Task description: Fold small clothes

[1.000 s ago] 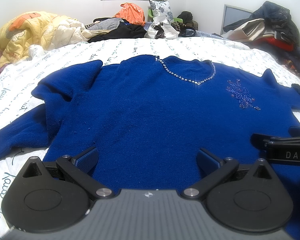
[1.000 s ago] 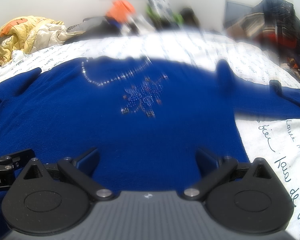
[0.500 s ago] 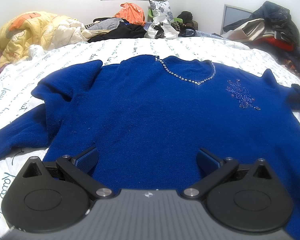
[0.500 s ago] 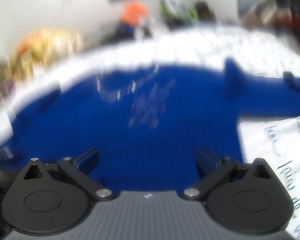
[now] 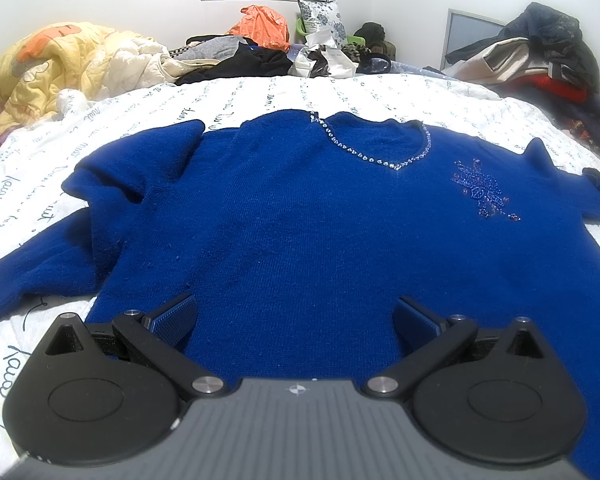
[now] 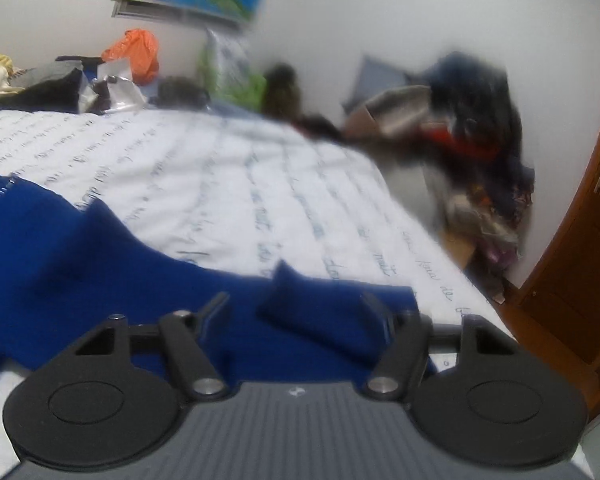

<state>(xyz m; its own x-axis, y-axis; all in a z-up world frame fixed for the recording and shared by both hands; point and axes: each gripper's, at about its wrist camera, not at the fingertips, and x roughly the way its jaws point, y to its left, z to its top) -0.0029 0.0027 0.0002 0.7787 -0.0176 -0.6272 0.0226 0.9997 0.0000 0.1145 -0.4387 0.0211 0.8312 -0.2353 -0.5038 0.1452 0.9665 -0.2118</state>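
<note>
A royal-blue knit sweater [image 5: 300,232] lies front-up and spread flat on the bed, with a rhinestone neckline [image 5: 374,156] and a beaded motif [image 5: 482,192] on the chest. Its left sleeve [image 5: 32,272] lies bent at the near left. My left gripper [image 5: 296,316] is open and empty, low over the sweater's hem. In the blurred right wrist view, my right gripper [image 6: 298,310] is open over the sweater's right sleeve [image 6: 324,320], whose cuff end lies rumpled between the fingers.
The bed has a white sheet with script print [image 5: 260,96]. A yellow quilt [image 5: 60,64] and piled clothes [image 5: 260,52] sit at the head. More clothes [image 6: 472,128] are heaped past the bed's right side, near a wooden door [image 6: 580,264].
My right gripper has swung right from over the chest to the right sleeve, with motion blur, and left the left wrist view. My left gripper has stayed still.
</note>
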